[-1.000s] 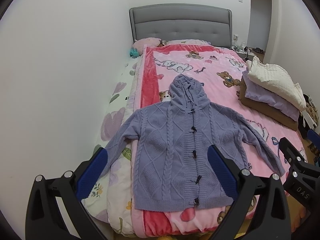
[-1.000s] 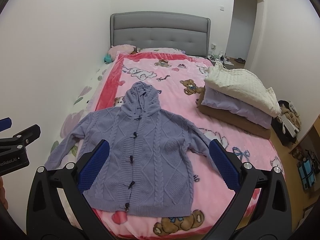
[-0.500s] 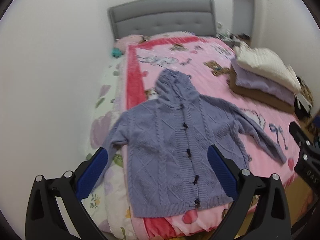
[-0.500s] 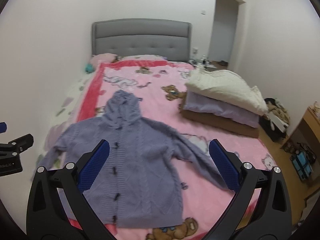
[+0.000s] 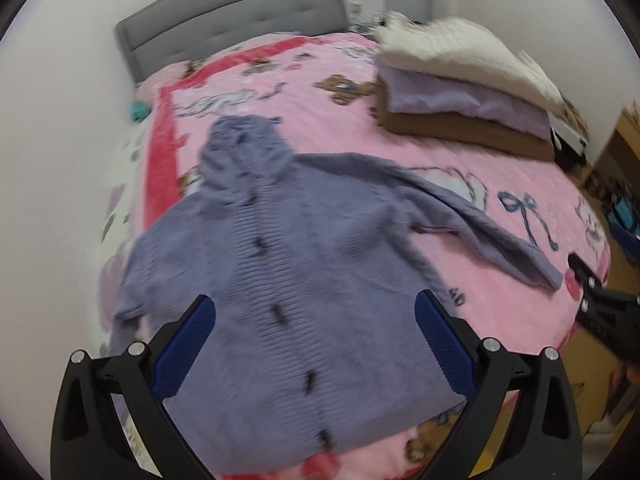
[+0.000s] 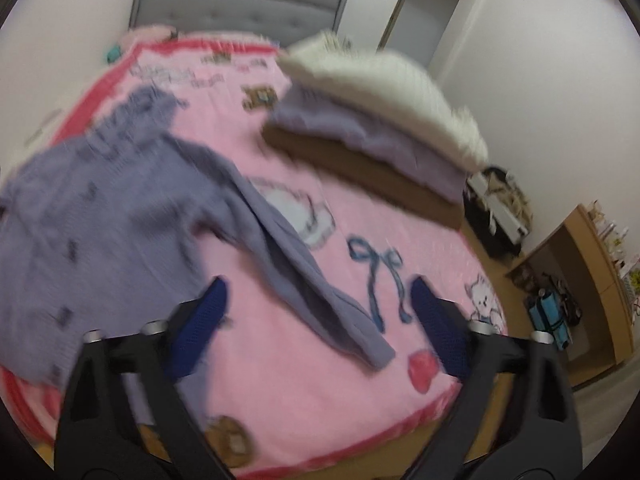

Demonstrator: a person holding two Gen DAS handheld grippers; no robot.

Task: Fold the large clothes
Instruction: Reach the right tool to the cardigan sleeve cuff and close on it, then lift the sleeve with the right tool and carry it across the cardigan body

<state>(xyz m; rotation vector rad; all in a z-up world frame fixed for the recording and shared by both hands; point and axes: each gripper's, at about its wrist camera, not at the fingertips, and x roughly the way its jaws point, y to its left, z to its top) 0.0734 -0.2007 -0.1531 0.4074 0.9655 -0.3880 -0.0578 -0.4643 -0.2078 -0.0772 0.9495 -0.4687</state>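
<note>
A purple hooded knit cardigan lies flat on the pink cartoon blanket, front up, dark toggles down its middle, sleeves spread. My left gripper hangs open above the cardigan's lower body, holding nothing. In the right wrist view the cardigan fills the left side and its right sleeve runs down toward the bed's near edge. My right gripper hovers over that sleeve's cuff end with its jaws closing; the sleeve lies below them, untouched. The right gripper's body shows at the left view's right edge.
A stack of folded blankets, white over lilac over brown, sits on the bed's right side. A grey headboard stands at the far end, with a white wall on the left. A wooden cabinet and bags stand on the floor to the right.
Both grippers have dropped toward the bed and moved right. The cardigan looks larger and blurred in both views. The right gripper's fingers stand closer together than before.
</note>
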